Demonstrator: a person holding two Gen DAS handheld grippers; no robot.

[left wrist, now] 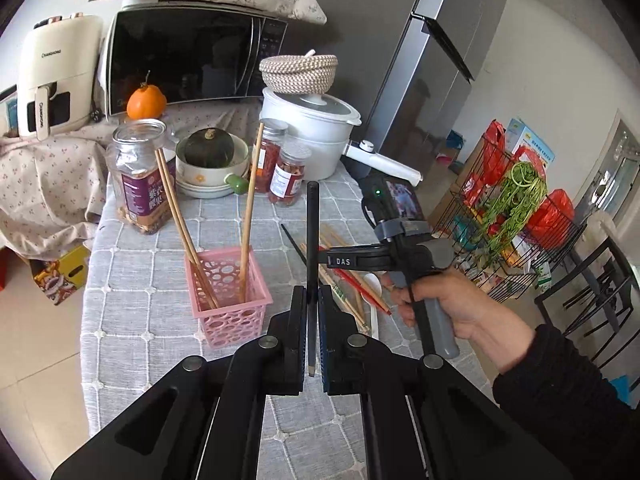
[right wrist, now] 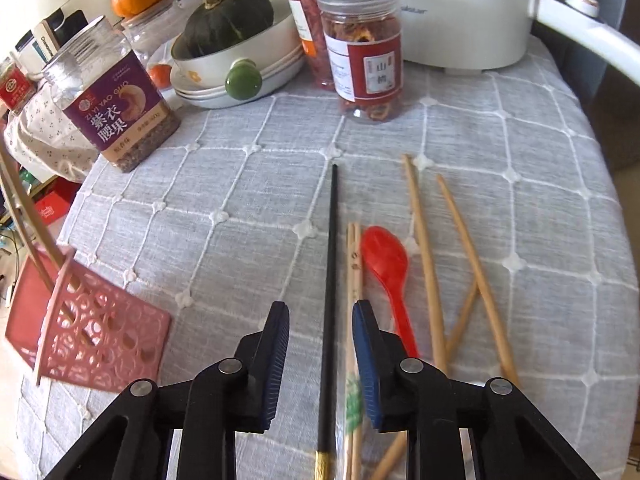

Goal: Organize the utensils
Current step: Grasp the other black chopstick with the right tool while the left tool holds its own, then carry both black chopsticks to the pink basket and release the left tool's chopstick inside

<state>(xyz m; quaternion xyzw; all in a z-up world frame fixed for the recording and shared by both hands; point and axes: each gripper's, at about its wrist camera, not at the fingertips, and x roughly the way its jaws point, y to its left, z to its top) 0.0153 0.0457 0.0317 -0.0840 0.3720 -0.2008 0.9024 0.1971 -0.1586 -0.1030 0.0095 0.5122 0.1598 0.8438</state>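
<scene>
My left gripper is shut on a black chopstick and holds it upright above the table, right of the pink basket. The basket holds three wooden chopsticks. My right gripper is open, low over the table, its jaws on either side of a second black chopstick that lies flat. Beside it lie a wrapped pair of chopsticks, a red spoon and several loose wooden chopsticks. The right gripper also shows in the left wrist view. The basket shows at the left in the right wrist view.
A grey checked tablecloth covers the table. At the back stand a cashew jar, two red-labelled jars, a bowl with a green squash, a white pot, an orange and a microwave. A wire rack stands on the right.
</scene>
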